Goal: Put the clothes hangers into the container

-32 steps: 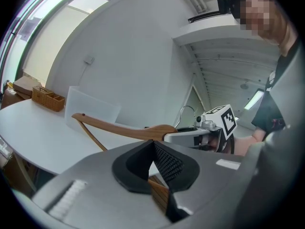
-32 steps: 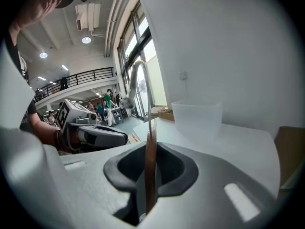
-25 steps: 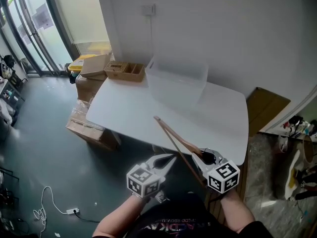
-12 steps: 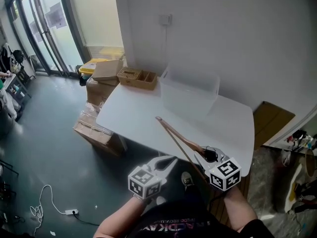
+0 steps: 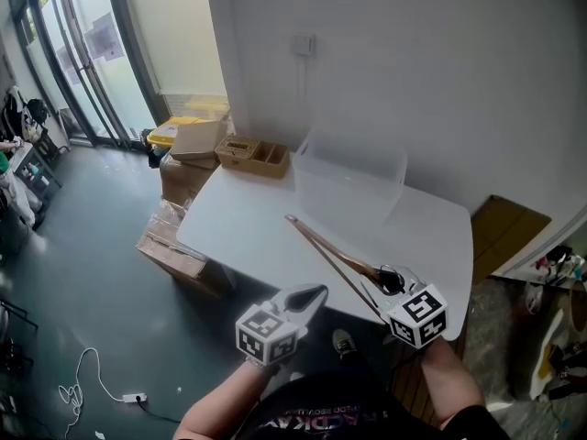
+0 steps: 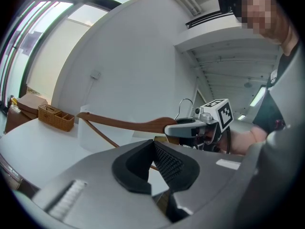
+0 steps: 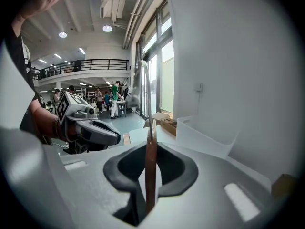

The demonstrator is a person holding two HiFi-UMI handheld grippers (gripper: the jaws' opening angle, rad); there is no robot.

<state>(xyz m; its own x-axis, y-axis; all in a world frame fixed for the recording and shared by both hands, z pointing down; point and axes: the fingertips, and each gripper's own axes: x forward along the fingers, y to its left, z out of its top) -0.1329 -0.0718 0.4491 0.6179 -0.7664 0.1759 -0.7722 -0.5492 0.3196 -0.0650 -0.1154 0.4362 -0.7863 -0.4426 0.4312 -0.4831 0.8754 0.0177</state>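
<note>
Right gripper view, wooden hanger clamped between right tongs (left tongs closed)

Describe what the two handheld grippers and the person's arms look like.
The left gripper and right gripper match: smooth light-grey bodies tapering to two jaws lined with black pads, ribbed on the gripping face. Each carries a white cube printed with black square markers. The person wears a black short-sleeved top with some print; the forearms are uncovered.

Lower centre, head view: my left gripper and right gripper have grey shells, black ribbed pads, white cubes with black square markers. Dark printed T-shirt at bottom edge.
</note>
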